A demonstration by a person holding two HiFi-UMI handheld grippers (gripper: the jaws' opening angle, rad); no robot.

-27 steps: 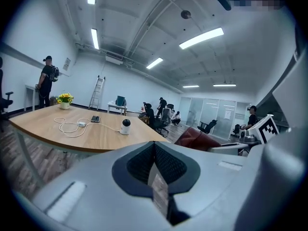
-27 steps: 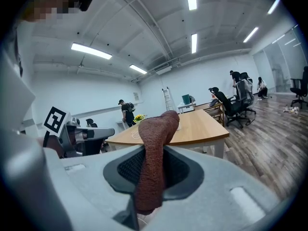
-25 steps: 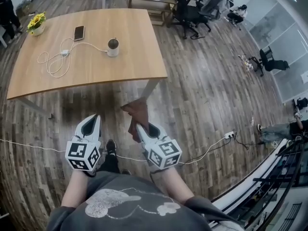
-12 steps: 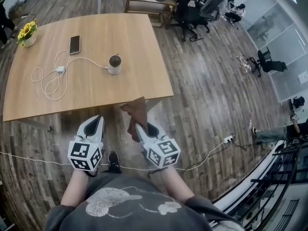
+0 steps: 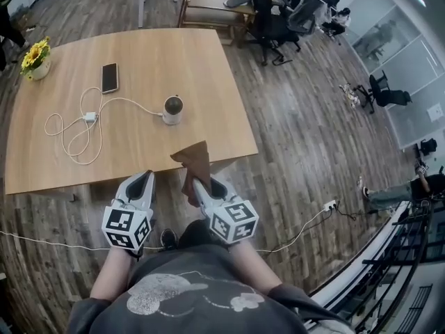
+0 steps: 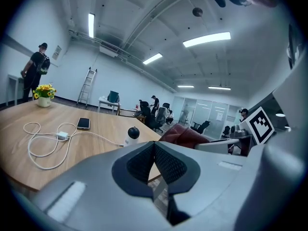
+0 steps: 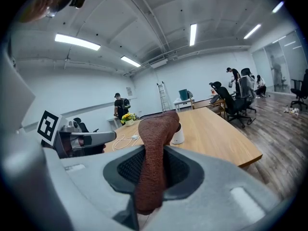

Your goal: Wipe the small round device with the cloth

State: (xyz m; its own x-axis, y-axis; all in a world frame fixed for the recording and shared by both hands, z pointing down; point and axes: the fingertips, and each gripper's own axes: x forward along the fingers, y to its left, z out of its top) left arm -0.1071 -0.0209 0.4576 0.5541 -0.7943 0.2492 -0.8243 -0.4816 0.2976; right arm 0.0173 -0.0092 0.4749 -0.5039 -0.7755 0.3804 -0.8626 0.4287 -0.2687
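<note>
In the head view the table (image 5: pixel 139 54) now lies nearer to the person than a second ago. Its near edge has come up to the two grippers, so the person has stepped toward it. The right gripper (image 5: pixel 197 184) keeps its jaws closed on the cloth (image 5: pixel 195 160), whose free end stands up and now overlaps the near edge of the table. The left gripper (image 5: pixel 143 180) is just left of it, with its jaws together and nothing between them. The device (image 5: pixel 172 108) stands on the table, a little beyond the cloth and slightly left, still apart from it. Judging from this, the approach is almost done and the wiping has not yet begun. The cloth must still be carried forward over the table to the device.

The room is a large office with a dark wood floor (image 5: pixel 313 138). Office chairs (image 5: pixel 278 12) stand at the far right, and some people are there at desks. The table top is pale wood and mostly bare on its right half. On its left half a white cable (image 5: pixel 69 127) lies in loops and runs to the device. A phone (image 5: pixel 110 77) lies farther back, and a small pot of yellow flowers (image 5: pixel 33 54) stands at the far left corner.
</note>
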